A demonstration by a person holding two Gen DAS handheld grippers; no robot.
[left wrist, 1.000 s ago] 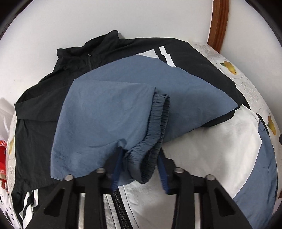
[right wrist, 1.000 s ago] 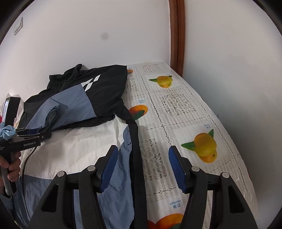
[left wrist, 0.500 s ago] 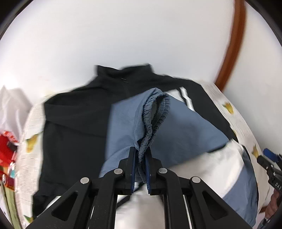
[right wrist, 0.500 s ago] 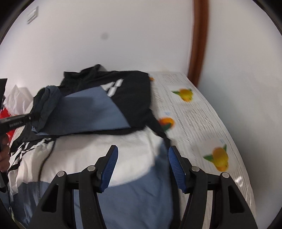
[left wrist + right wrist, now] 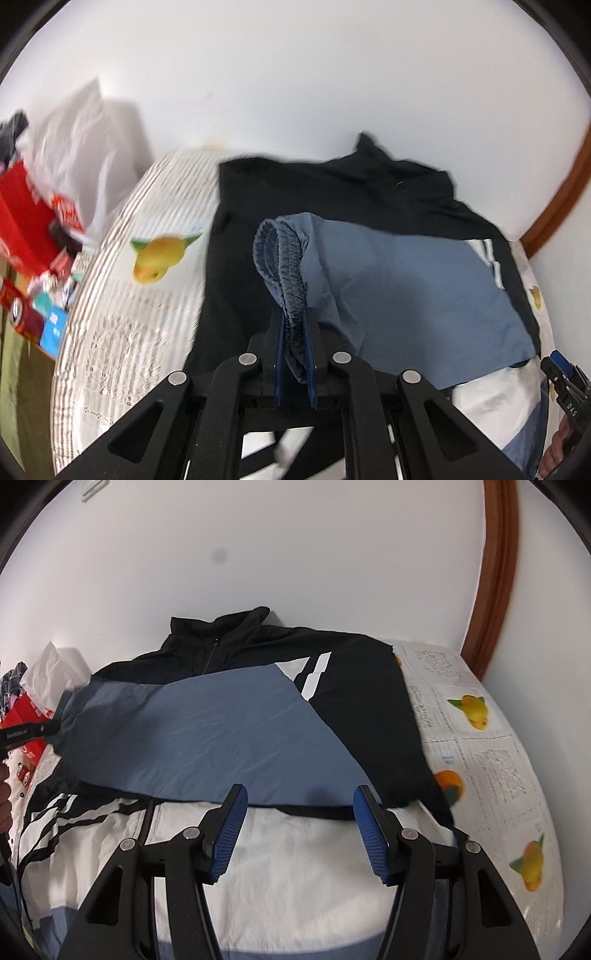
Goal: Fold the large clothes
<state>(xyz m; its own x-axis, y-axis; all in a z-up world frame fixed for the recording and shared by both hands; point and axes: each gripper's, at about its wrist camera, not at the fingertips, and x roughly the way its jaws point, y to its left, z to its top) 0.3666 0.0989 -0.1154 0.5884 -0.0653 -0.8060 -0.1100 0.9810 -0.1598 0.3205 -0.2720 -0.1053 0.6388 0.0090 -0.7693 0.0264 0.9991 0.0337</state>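
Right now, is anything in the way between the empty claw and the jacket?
Nothing visible is. The right claw hangs open just above the jacket, with only air between. The left claw already pinches the blue sleeve cuff; its jaws are opening slightly.

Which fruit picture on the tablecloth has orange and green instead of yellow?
The middle fruit print, right beside the jacket's black edge. The other two are yellow.

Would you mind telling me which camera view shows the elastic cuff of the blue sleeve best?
The left wrist view: the gathered cuff fills the centre, pinched between the left gripper pads, jaws easing open slightly. The right wrist view shows it only small and blurred at the far left edge, beside the left gripper's tip.
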